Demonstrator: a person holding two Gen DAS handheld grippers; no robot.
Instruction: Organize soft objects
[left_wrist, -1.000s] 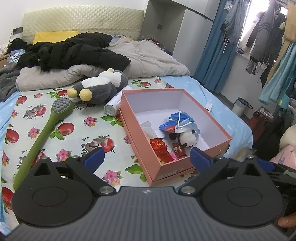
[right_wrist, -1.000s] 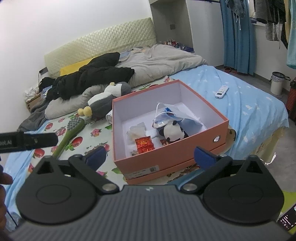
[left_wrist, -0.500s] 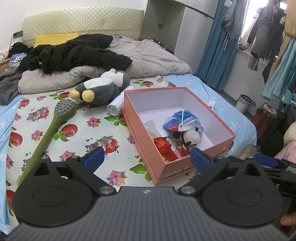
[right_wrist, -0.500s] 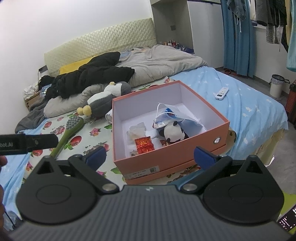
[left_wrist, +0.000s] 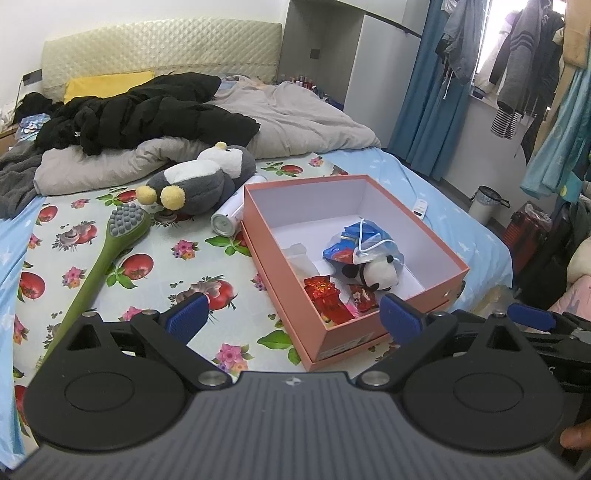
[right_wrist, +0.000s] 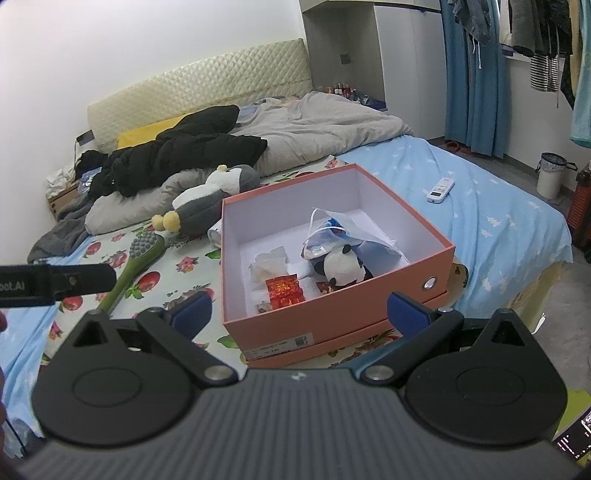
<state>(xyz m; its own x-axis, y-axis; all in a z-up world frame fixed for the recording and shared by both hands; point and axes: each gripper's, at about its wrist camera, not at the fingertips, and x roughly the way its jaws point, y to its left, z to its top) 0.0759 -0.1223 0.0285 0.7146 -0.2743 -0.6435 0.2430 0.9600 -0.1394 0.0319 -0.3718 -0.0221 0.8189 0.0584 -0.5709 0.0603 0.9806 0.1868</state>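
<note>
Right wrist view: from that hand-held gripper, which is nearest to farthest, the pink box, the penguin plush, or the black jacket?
From the right hand-held gripper:
1. Pink box, directly ahead, nearest.
2. Penguin plush, behind the box's left corner, on the flowered sheet.
3. Black jacket, farther back to the left, near the headboard.

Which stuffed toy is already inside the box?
The small panda, in the pink box. The bigger grey penguin lies outside on the bed.
</note>
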